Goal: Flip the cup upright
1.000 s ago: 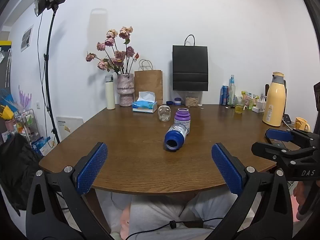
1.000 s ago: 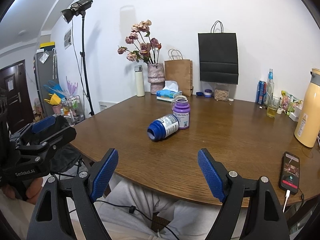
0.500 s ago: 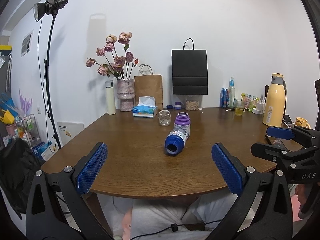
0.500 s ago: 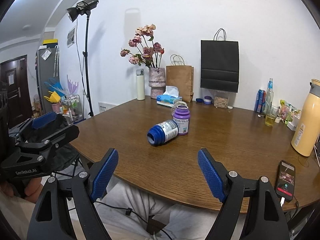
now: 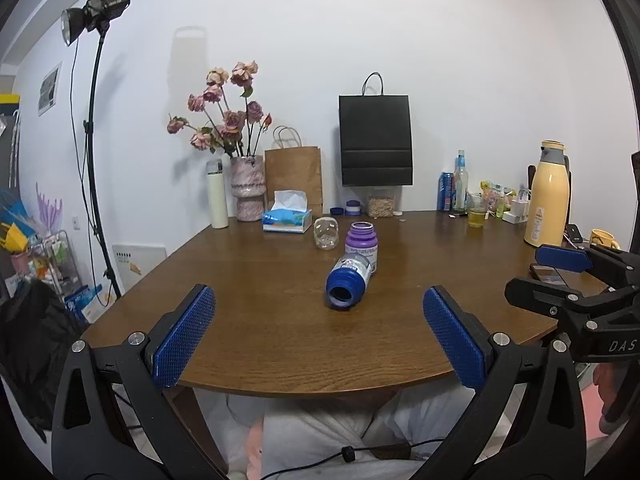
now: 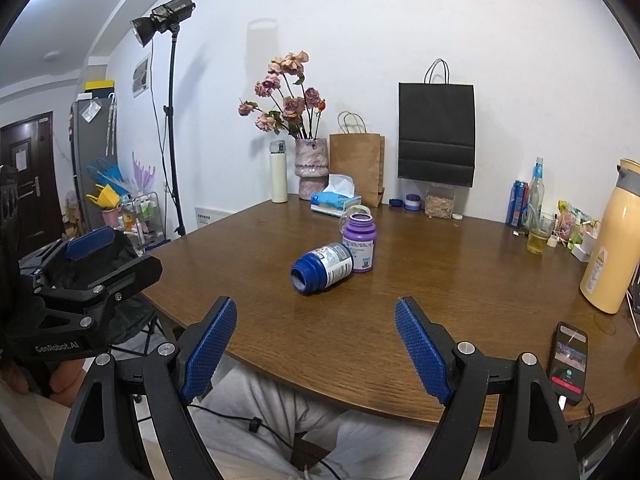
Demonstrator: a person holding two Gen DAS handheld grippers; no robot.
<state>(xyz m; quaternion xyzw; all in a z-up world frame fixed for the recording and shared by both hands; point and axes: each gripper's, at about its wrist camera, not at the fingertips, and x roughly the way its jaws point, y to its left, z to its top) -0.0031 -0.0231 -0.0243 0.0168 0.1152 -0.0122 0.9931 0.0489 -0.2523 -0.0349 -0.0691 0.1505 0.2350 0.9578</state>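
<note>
A blue cup (image 5: 347,282), shaped like a labelled bottle, lies on its side on the brown table (image 5: 256,320), its open mouth facing me. It rests against an upright purple one (image 5: 362,245). The right wrist view shows the same pair: blue cup (image 6: 322,267), purple one (image 6: 359,242). My left gripper (image 5: 318,322) is open near the table's front edge, short of the blue cup and holding nothing. My right gripper (image 6: 316,316) is open too, also short of the cup.
A small clear glass (image 5: 326,233) stands behind the purple cup. Along the back are a tissue box (image 5: 287,216), a vase of flowers (image 5: 247,186), paper bags and bottles. A yellow thermos (image 6: 608,240) and a phone (image 6: 568,362) sit at the right.
Both views have drifted slightly, so the table sits a little lower in frame. The cups have not moved. Both grippers stay open.
</note>
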